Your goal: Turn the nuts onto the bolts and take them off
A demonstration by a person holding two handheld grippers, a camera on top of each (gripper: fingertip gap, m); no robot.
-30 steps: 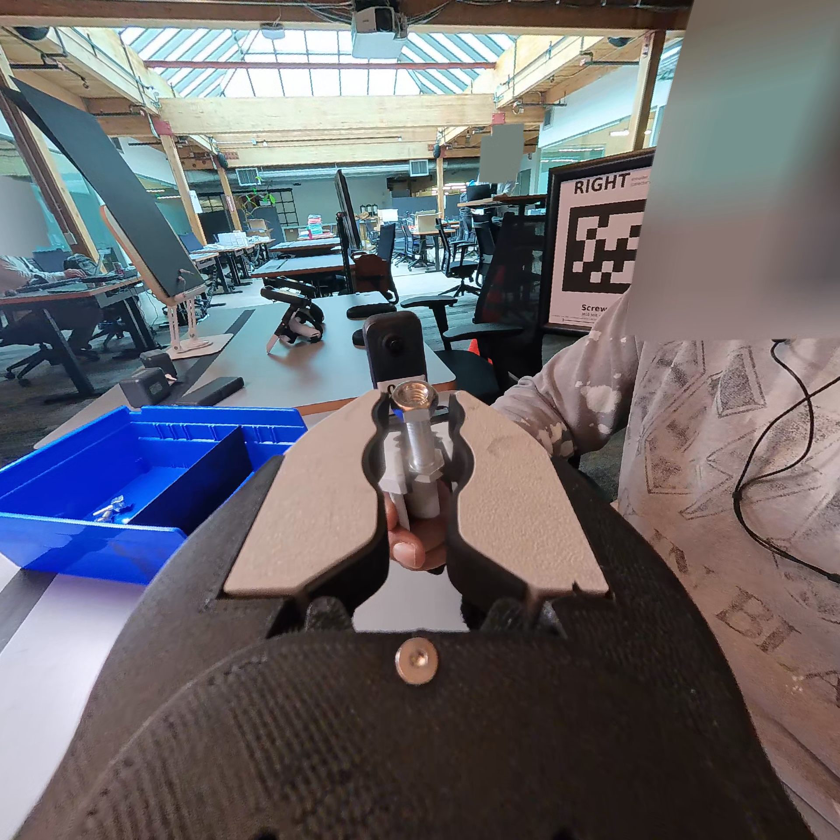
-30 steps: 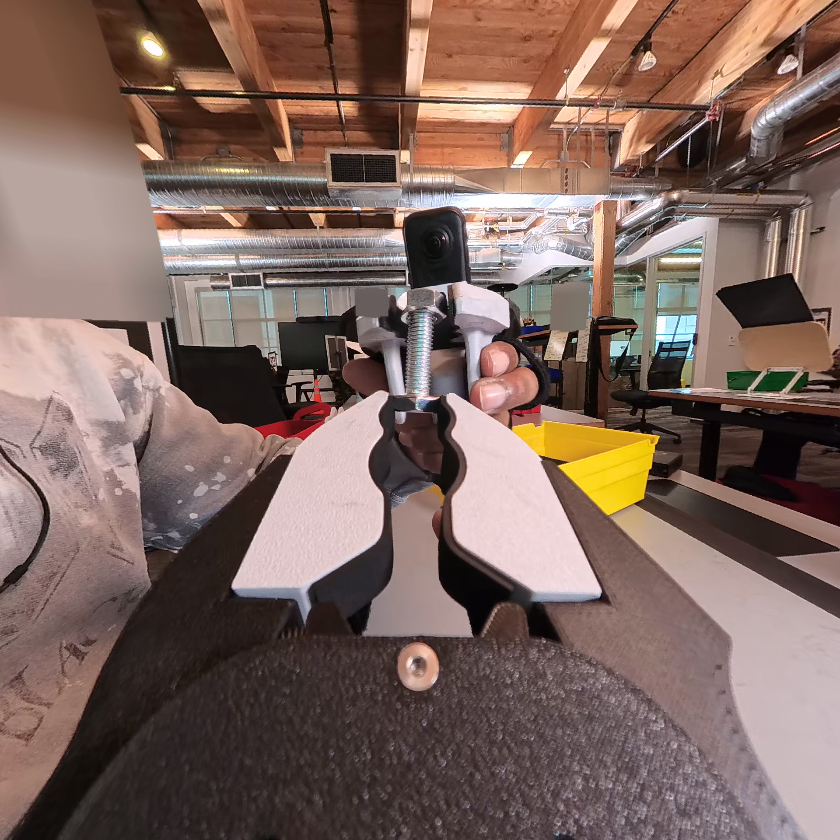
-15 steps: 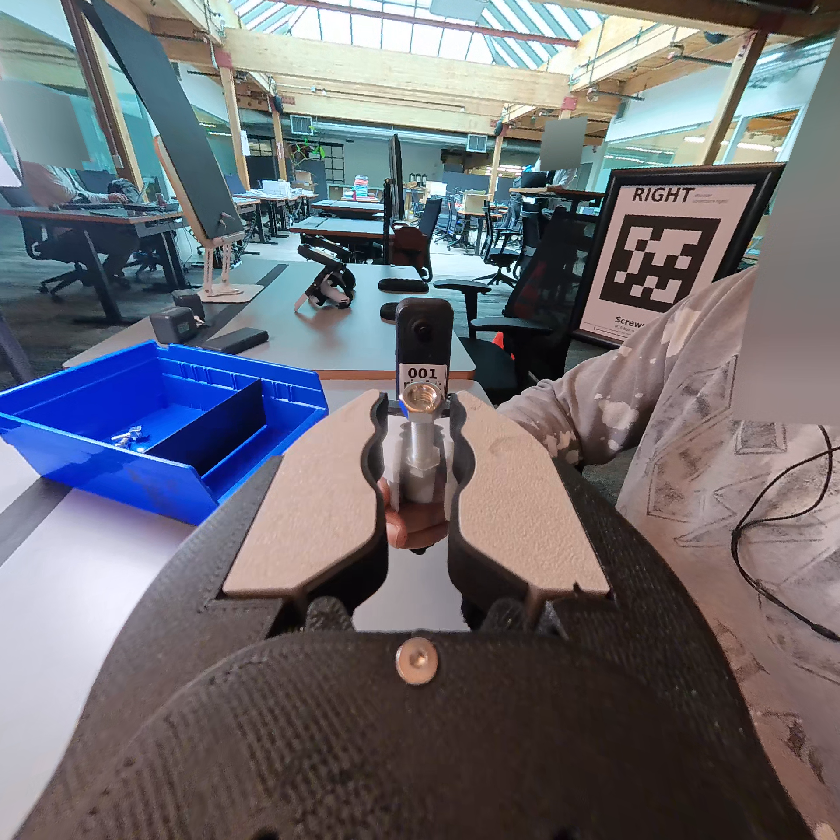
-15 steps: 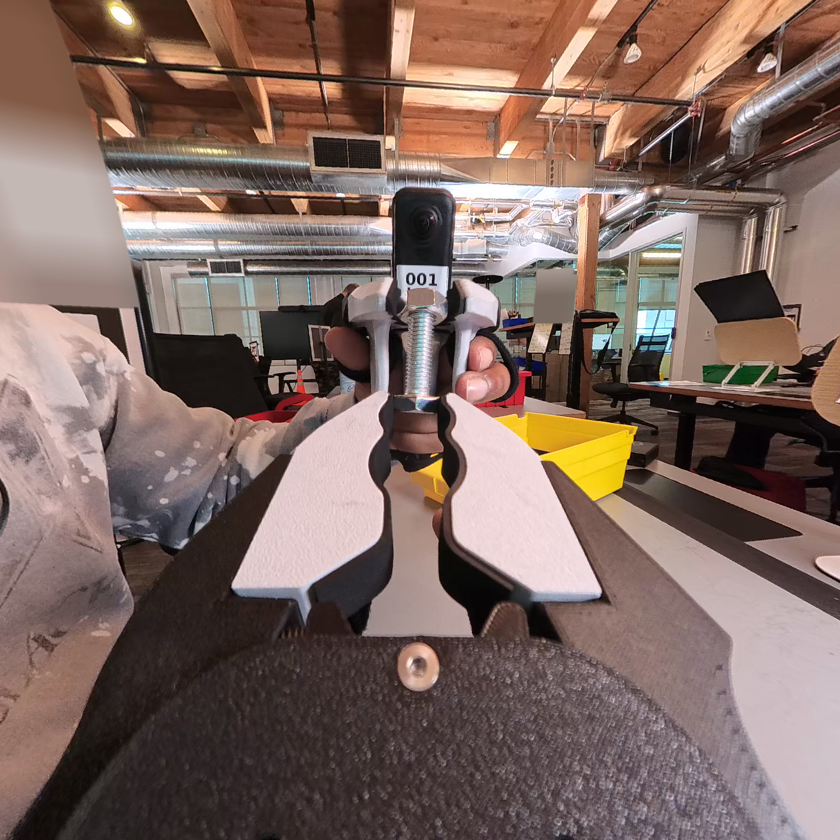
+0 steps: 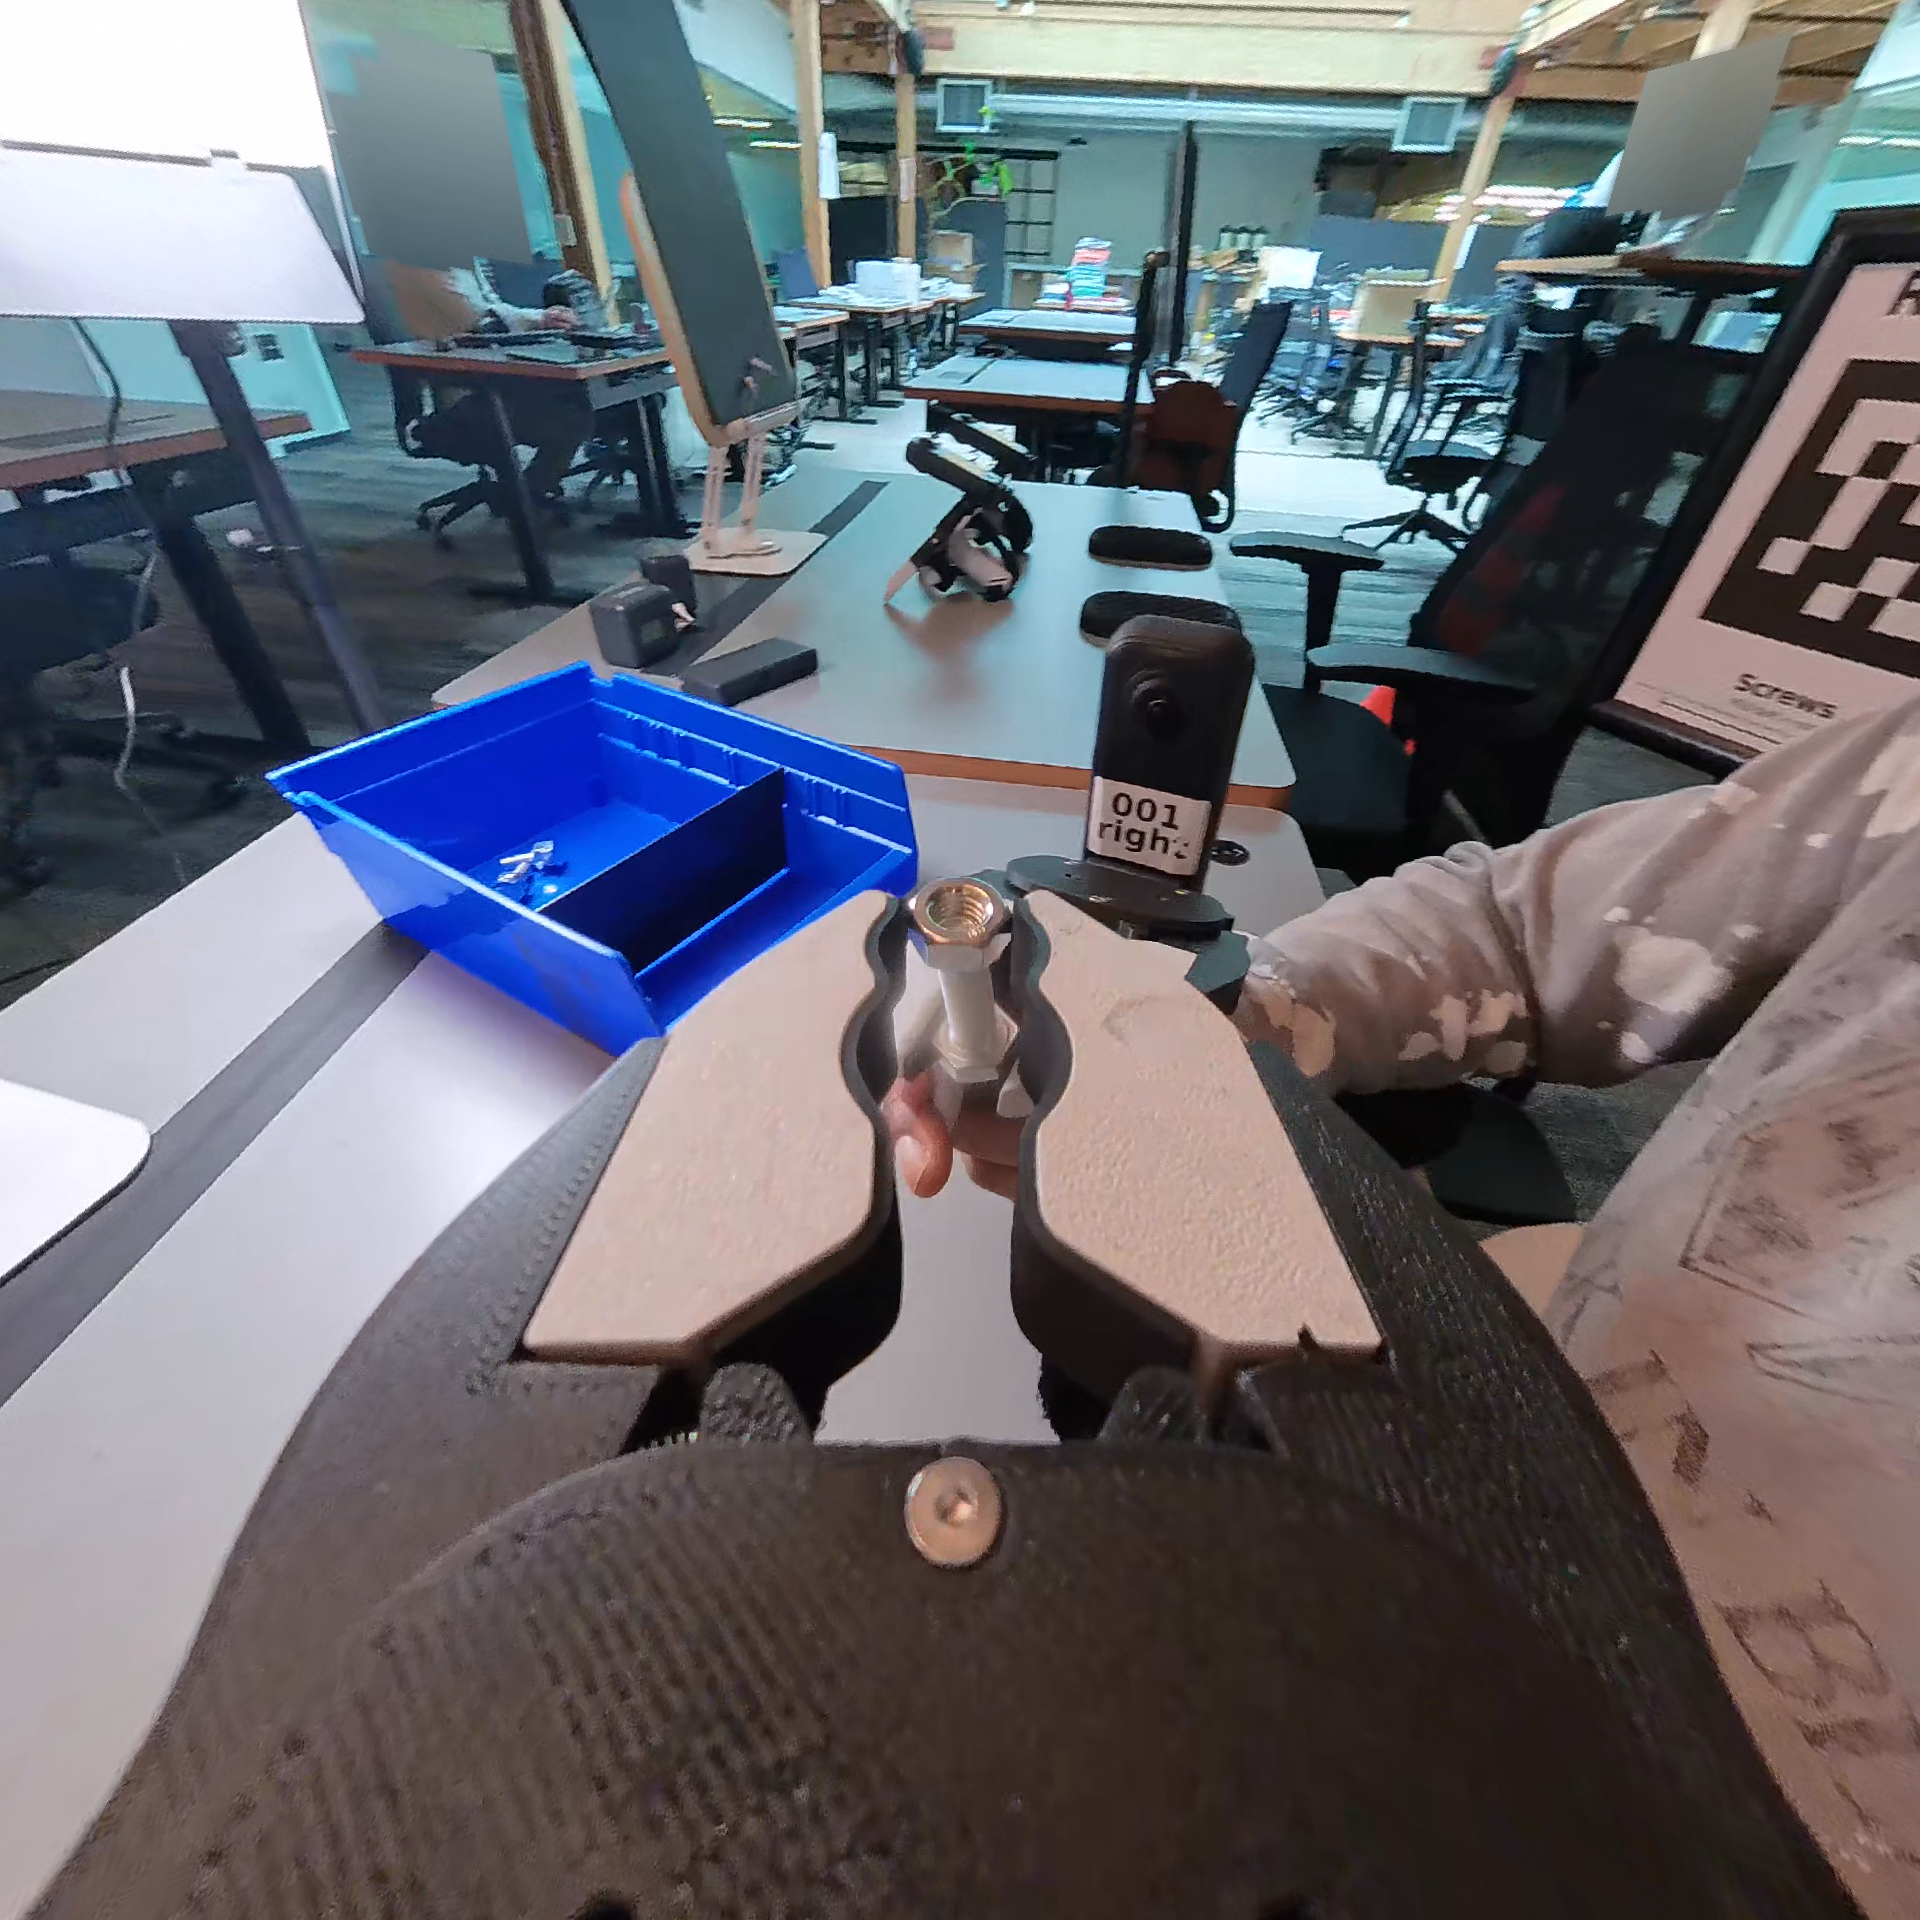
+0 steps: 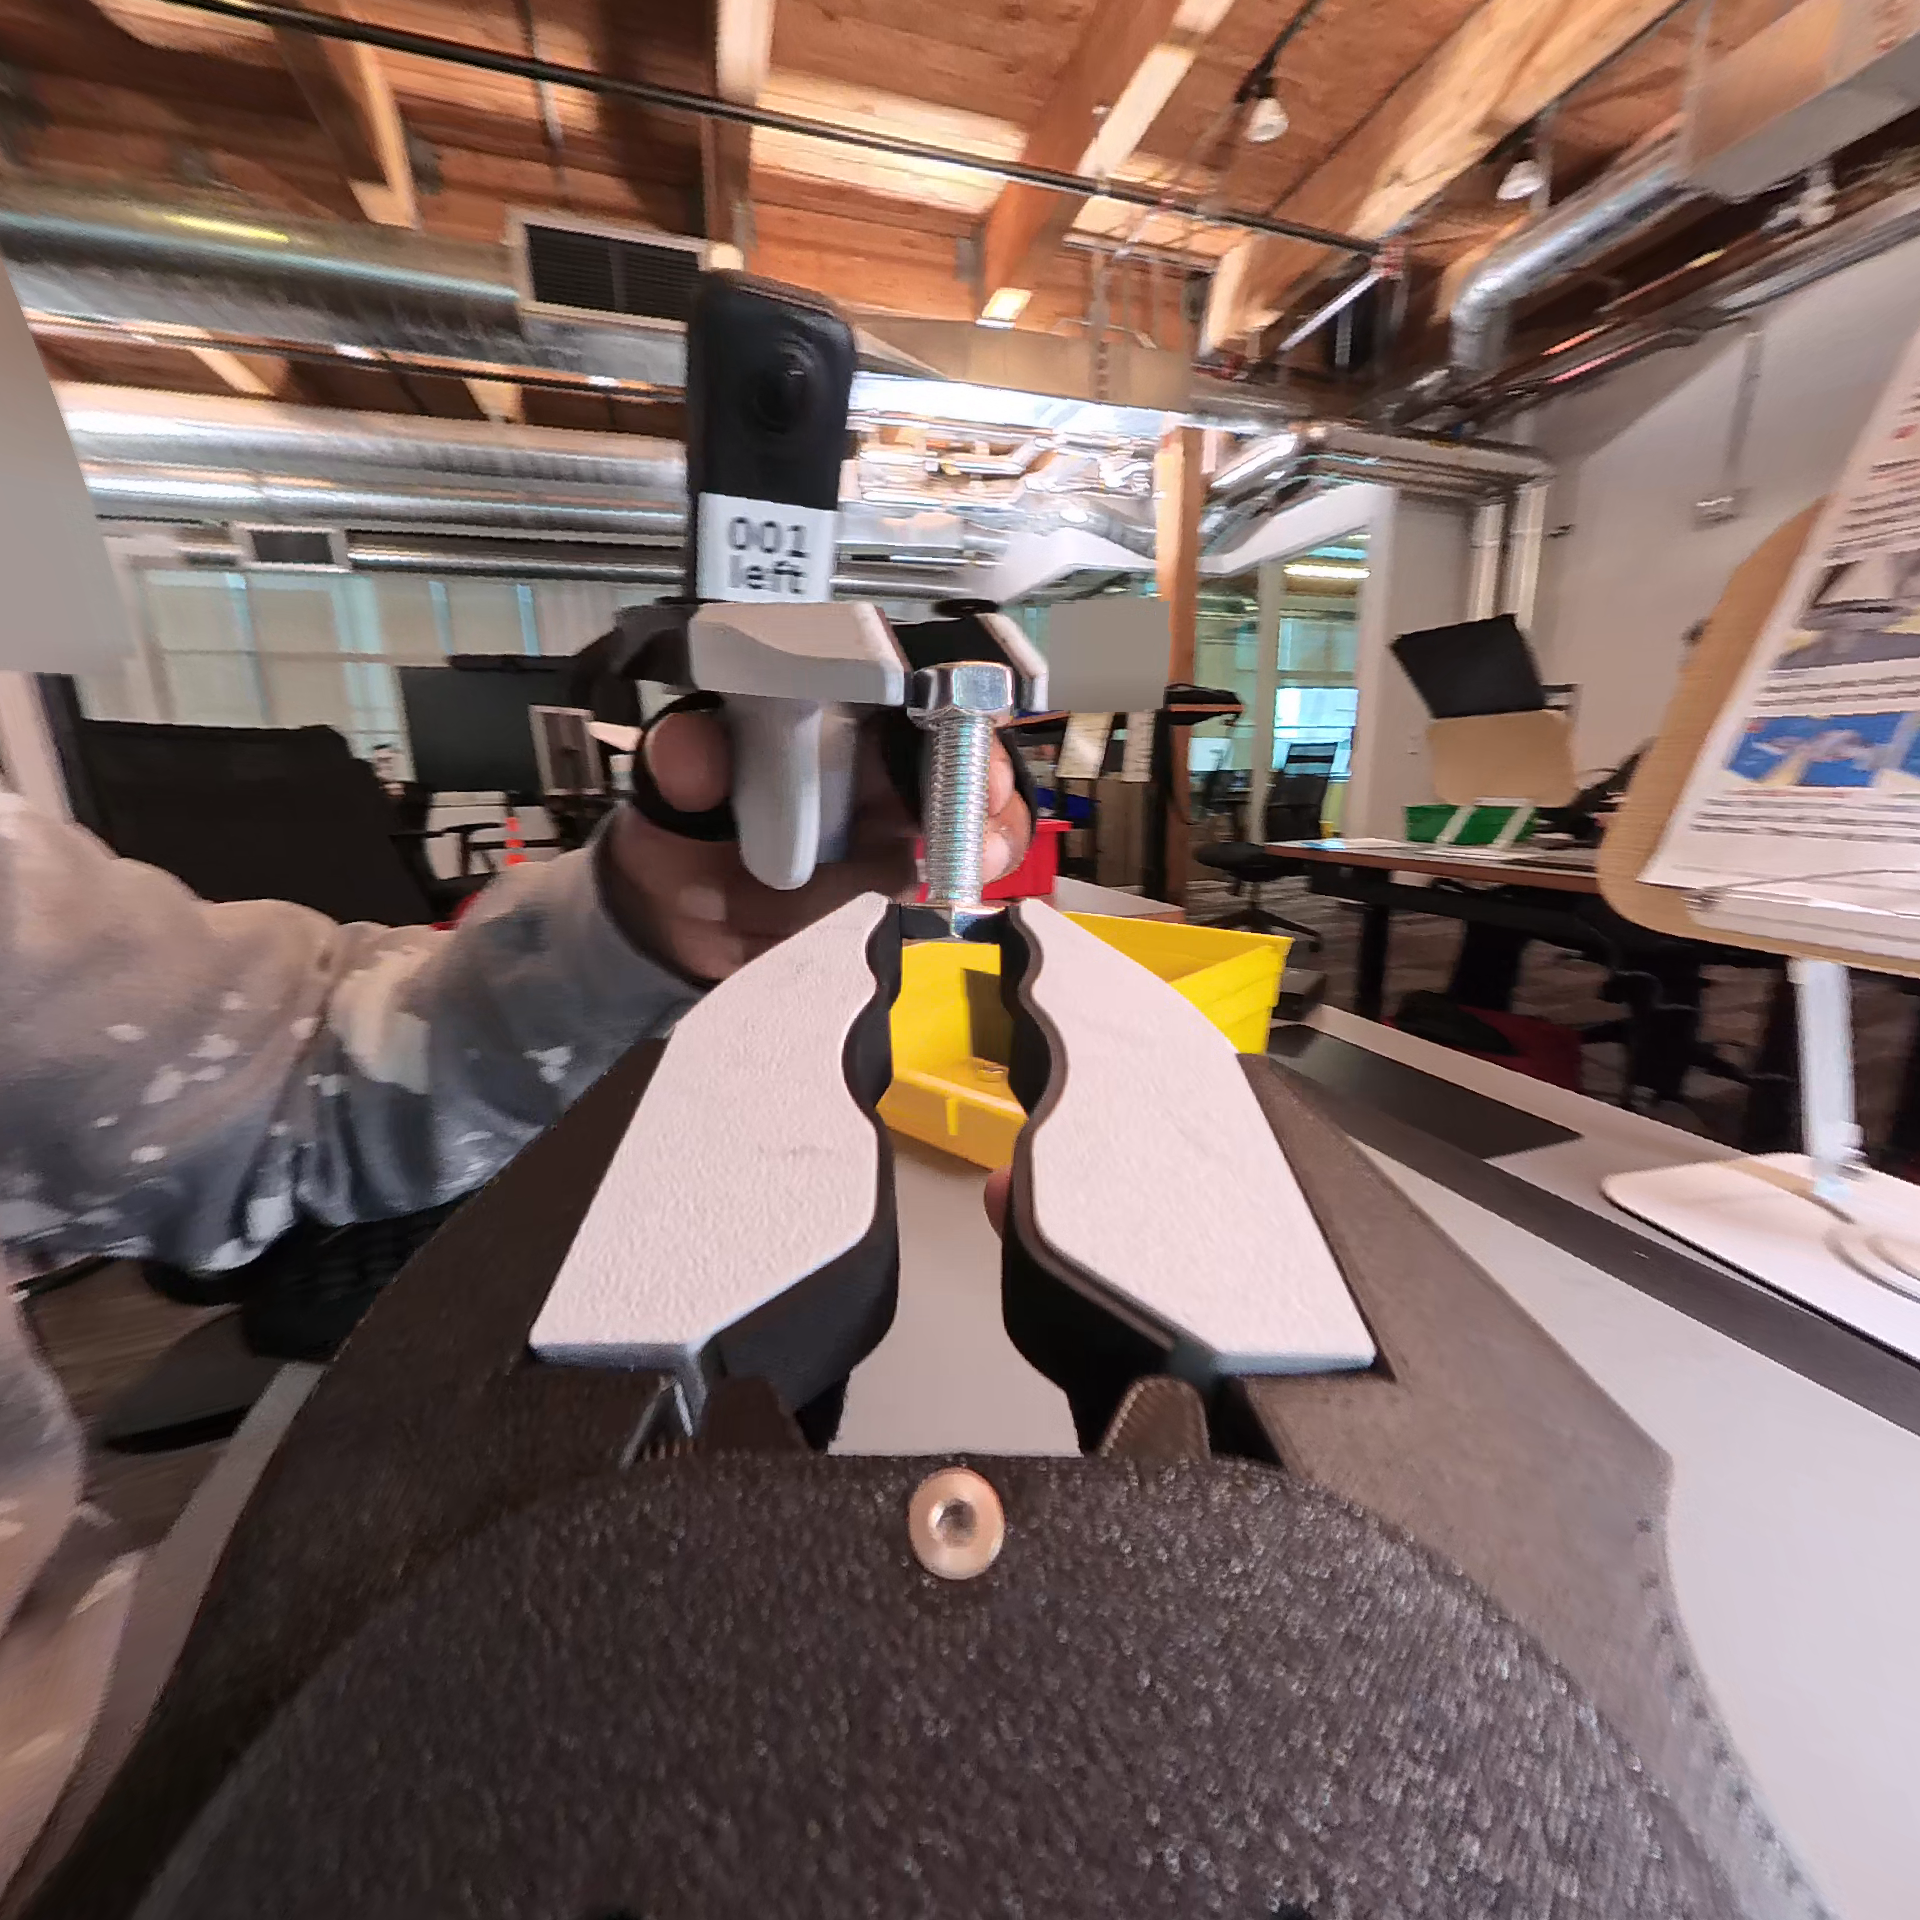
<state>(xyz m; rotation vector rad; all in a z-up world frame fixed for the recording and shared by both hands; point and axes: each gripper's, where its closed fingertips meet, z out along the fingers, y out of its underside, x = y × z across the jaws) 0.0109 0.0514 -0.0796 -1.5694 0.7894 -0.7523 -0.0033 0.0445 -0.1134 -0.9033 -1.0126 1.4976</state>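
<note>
Item: bolt, upright in the air above the table. My left gripper is clamped on its head. My right gripper is closed on the nut at the threaded end. Blue bin beyond.

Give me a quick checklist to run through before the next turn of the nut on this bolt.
1. Left gripper clamped on the nut: ok.
2. Right gripper clamped on the head of the bolt: ok.
3. Nut engaged on the bolt's threaded end: ok, but only at the tip; most of the thread is bare.
4. Nut sitting square, not cross-threaded: cannot tell.
5. Both grippers held in the air, clear of the blue bin and the yellow bin: ok.
</note>
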